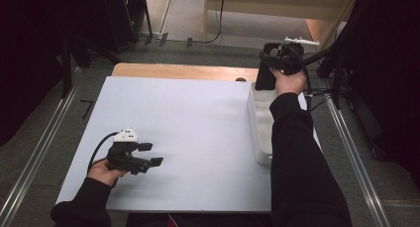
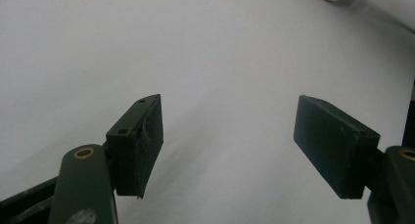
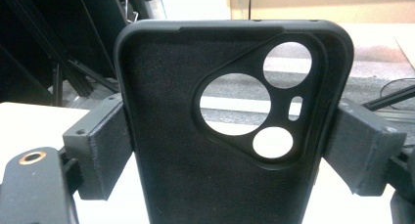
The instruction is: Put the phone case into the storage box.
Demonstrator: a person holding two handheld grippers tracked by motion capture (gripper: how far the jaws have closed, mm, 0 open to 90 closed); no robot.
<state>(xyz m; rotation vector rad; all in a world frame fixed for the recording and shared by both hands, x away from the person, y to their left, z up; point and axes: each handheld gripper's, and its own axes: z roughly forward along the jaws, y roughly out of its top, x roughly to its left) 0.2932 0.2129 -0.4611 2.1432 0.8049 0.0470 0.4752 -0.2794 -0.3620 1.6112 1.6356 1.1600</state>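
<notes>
Up at the upper right of the high view, the right gripper (image 1: 271, 71) clamps a black phone case (image 3: 230, 136) by its long edges above a white tray (image 1: 258, 133). It looks light, flexible, easily squeezed. Lower left, the left gripper (image 1: 151, 155) sits spread wide, empty, over the white table (image 1: 198, 123).

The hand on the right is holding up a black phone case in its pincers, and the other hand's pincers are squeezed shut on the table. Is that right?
Not quite. The left gripper is open: the left gripper view shows its two jaws wide apart over the white table with nothing between them. The rest is right: the right gripper holds the black phone case by its sides.
</notes>
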